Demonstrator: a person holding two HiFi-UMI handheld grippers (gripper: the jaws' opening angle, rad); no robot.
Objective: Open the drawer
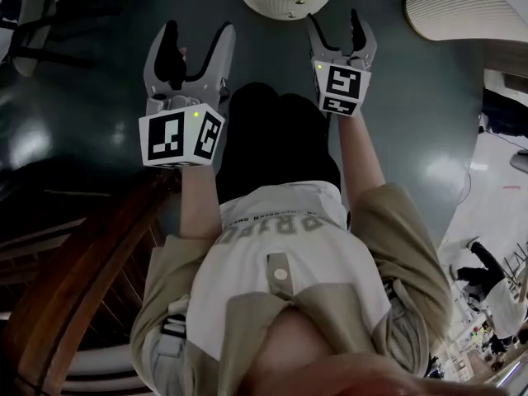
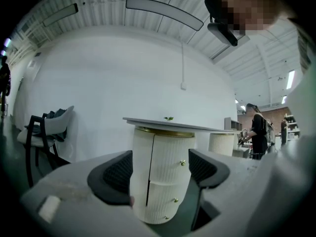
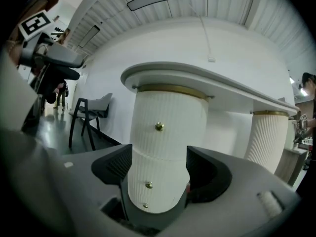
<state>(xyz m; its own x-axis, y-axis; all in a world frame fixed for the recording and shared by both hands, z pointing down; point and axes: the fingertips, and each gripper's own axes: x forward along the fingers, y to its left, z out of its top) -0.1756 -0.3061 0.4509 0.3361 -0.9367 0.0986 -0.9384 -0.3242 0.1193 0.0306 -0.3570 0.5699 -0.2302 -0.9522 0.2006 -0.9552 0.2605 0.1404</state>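
Drawers (image 3: pixel 170 132): three, stacked in a white ribbed column (image 2: pixel 165 181), each with a small gold knob (image 3: pixel 159 127); all fronts sit flush.
Column place: under the grey bench top (image 3: pixel 197 80), in front of both tools and apart from them.
Left tool (image 1: pixel 198 31): jaws wide, nothing held.
Right tool (image 1: pixel 335 19): jaws wide, nothing held.
Floor (image 1: pixel 82 97): dark, glossy.
Chair (image 3: pixel 91 112): by the white wall, left of the column.

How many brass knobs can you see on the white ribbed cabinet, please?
3, stacked down the cabinet front: top knob, middle knob, bottom knob. None seem hidden.
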